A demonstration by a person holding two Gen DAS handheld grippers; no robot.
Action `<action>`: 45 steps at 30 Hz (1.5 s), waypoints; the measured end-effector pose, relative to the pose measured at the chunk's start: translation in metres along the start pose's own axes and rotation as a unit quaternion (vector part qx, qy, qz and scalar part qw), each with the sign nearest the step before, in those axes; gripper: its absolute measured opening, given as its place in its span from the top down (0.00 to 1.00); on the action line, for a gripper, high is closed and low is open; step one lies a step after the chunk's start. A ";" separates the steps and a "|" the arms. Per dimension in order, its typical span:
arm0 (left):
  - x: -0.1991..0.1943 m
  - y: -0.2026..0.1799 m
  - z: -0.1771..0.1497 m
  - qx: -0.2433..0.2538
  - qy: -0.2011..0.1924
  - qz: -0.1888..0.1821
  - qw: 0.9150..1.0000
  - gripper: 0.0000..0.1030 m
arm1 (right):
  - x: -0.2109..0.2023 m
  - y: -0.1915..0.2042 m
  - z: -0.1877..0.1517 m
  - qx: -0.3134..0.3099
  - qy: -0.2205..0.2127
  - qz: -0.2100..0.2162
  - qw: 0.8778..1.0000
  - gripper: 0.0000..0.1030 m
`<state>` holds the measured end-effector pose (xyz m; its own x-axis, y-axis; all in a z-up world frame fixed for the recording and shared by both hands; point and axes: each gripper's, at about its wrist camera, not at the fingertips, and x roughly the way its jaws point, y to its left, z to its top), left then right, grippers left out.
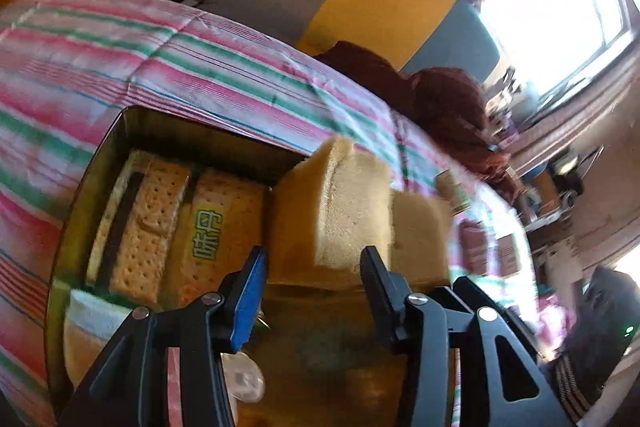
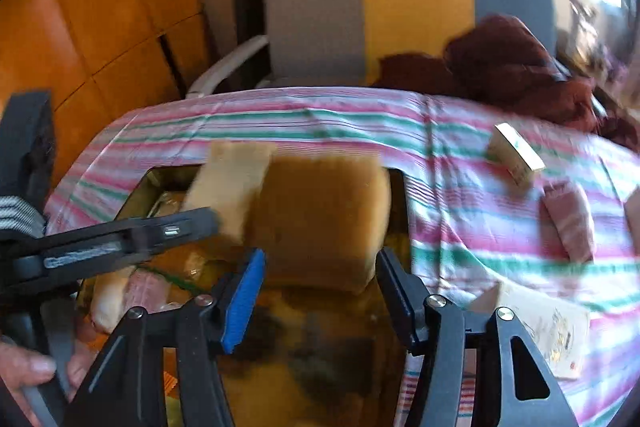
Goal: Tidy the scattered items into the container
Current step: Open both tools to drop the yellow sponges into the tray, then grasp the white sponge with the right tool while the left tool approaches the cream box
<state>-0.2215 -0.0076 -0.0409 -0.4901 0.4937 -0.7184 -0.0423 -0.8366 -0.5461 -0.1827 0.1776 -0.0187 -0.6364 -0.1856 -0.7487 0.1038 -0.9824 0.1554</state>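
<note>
A bread loaf [image 1: 340, 211] with a brown crust and a pale cut face hangs over the open golden tin [image 1: 132, 117]. My left gripper [image 1: 314, 259] is closed around its near end, and the loaf looks sharp against the blurred cloth. In the right wrist view the same loaf [image 2: 320, 219] fills the gap between the tips of my right gripper [image 2: 320, 263]; blur hides whether the pads press on it. The left gripper's finger [image 2: 180, 227] comes in from the left at the pale slice. Cracker packets [image 1: 152, 219] lie inside the tin.
The tin sits on a table with a pink and green striped cloth [image 2: 360, 119]. On the cloth to the right lie a small box [image 2: 516, 155], a pink packet [image 2: 568, 223] and a white packet [image 2: 548, 327]. A dark red garment [image 2: 512, 63] and a chair [image 2: 360, 7] stand behind.
</note>
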 end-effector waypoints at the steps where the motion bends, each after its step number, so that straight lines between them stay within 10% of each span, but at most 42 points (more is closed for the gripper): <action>1: -0.003 -0.002 0.001 0.006 -0.007 0.004 1.000 0.54 | -0.007 -0.004 0.000 0.009 -0.010 0.007 1.000 0.42; 7: 0.002 -0.006 0.019 0.006 -0.026 0.013 1.000 0.54 | -0.032 0.001 0.015 -0.019 -0.068 -0.027 0.997 0.43; 17: 0.028 -0.007 0.022 0.032 -0.007 0.045 0.998 0.51 | 0.035 0.016 0.032 -0.071 0.019 -0.050 0.996 0.48; 26: 0.015 0.001 0.020 -0.025 -0.010 0.038 0.999 0.53 | 0.010 -0.005 0.029 -0.003 -0.009 0.014 1.000 0.46; 35: -0.010 -0.020 -0.013 -0.066 -0.047 -0.006 0.997 0.43 | -0.081 -0.058 -0.021 0.079 -0.114 -0.015 0.990 0.34; 45: 0.011 -0.118 -0.062 0.050 0.037 -0.095 0.994 0.37 | -0.127 -0.137 -0.096 0.172 -0.122 -0.082 0.974 0.31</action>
<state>-0.1681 0.1110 -0.0107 -0.3998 0.6581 -0.6380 -0.2165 -0.7442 -0.6319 -0.0421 0.3339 -0.0068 -0.7905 0.0250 -0.6120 -0.2497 -0.9255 0.2847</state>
